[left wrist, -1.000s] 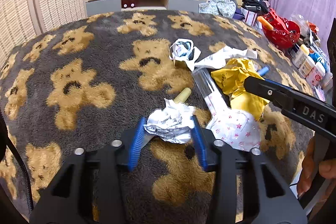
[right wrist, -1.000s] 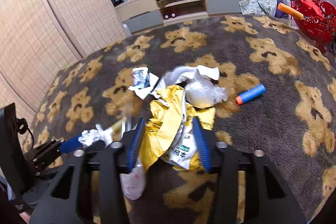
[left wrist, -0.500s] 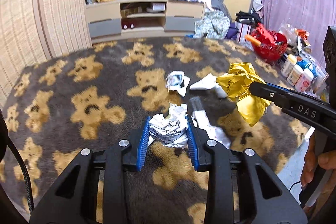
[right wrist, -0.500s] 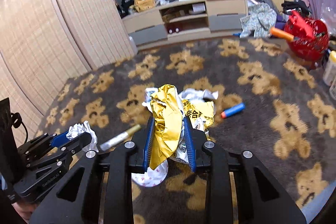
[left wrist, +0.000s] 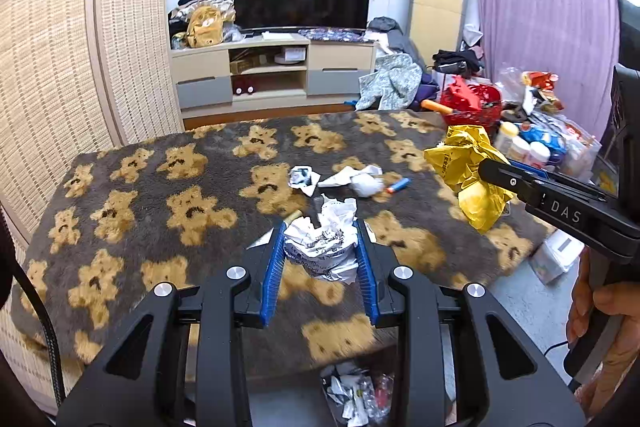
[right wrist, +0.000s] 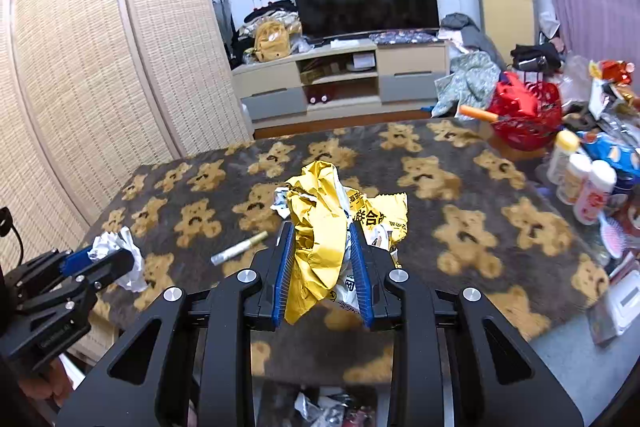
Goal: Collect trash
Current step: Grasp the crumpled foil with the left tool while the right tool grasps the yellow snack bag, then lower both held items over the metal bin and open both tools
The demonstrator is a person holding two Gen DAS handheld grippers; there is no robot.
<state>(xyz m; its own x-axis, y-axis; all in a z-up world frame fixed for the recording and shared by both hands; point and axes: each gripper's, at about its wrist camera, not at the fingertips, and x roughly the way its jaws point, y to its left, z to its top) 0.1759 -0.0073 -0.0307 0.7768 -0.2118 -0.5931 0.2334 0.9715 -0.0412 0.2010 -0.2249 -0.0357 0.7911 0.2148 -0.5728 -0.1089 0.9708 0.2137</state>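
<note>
Left tool point(left wrist: 320, 251) clamps crumpled paper point(left wrist: 323, 245), right tool point(right wrist: 323, 267) clamps yellow wrapper point(right wrist: 320, 227), both held above trash bin point(left wrist: 356, 393) for dropping.

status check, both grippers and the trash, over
Left gripper shut on crumpled white paper ball. Right gripper shut on crinkled gold foil wrapper. Both clear of the bear-print blanket; nothing blocking.

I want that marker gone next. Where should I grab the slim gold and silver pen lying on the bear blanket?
Grip the gold and silver pen mid-barrel, from above, jaws closing across its width: it lies flat and slanted on the bear blanket, with clear pile either side.
</note>
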